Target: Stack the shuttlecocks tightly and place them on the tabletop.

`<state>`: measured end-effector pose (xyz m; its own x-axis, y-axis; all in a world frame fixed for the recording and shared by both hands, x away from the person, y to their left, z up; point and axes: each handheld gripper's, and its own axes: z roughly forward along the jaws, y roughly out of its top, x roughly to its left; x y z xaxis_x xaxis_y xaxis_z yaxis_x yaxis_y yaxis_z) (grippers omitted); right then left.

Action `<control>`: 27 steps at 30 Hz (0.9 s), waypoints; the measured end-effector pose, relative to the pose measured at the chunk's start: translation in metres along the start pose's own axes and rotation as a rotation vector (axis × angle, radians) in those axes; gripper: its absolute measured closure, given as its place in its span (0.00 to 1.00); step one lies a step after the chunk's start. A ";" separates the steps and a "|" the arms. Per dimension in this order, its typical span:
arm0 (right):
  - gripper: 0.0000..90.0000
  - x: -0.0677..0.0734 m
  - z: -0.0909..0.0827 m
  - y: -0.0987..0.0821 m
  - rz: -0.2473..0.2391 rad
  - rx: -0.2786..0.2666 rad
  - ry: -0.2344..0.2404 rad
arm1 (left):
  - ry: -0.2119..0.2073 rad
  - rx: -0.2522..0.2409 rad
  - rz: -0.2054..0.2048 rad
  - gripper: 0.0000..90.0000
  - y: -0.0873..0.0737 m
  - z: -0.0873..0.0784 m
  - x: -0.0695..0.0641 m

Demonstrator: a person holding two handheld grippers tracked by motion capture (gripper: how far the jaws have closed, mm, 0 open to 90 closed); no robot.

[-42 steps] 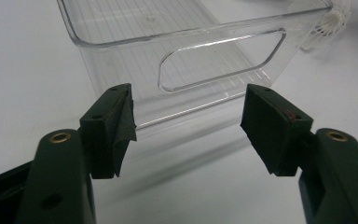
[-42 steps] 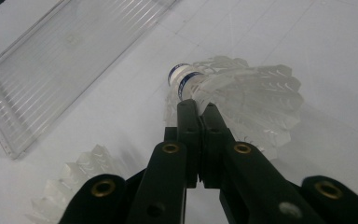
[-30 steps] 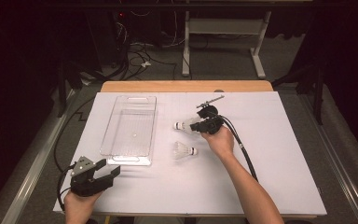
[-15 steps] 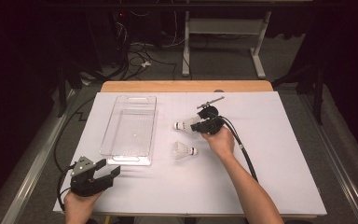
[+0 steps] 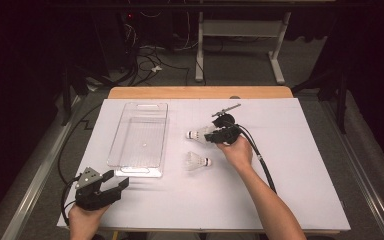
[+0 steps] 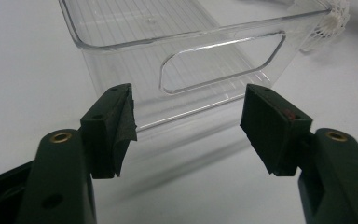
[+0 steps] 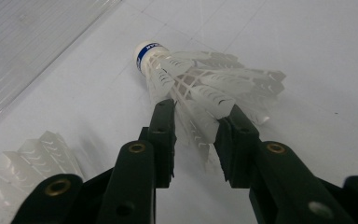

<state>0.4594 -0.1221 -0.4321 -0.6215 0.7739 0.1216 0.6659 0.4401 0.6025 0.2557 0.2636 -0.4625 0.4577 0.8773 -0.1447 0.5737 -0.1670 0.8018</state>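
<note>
While the right gripper lies low over the middle of the white surface, its jaws have just been opening, and in the right gripper view they stand partly apart with the feather skirt of a shuttlecock between them; the feathers brush the inner faces of both fingers, but whether the pads press on them cannot be told for certain, and the gap looks loose. That shuttlecock lies on its side on the surface, its white cork with a blue band pointing away from the gripper toward the tray. A second shuttlecock lies on its side just nearer the person, apart from the first, its cork pointing to the right in the high view; its feather tips show at the lower left of the right gripper view. The clear plastic tray sits lengthwise on the left half of the surface, well apart from both shuttlecocks. At the near left corner of the surface the left gripper rests in the person's hand, pointing at the tray's near end. In the left gripper view its jaws stand wide apart with nothing between them, and the tray's end wall with its slot handle is just ahead.
</note>
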 end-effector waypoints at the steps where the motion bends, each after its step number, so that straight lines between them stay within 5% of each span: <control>1: 0.76 0.000 0.000 0.000 -0.002 0.000 -0.002 | 0.000 -0.001 -0.001 0.40 0.000 0.000 0.000; 27: 0.66 -0.001 -0.022 -0.009 0.012 -0.021 -0.021 | -0.011 -0.014 -0.005 0.40 -0.001 -0.002 0.000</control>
<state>0.4449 -0.1365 -0.4198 -0.6041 0.7889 0.1124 0.6646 0.4209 0.6174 0.2534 0.2647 -0.4621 0.4624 0.8730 -0.1548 0.5661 -0.1563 0.8094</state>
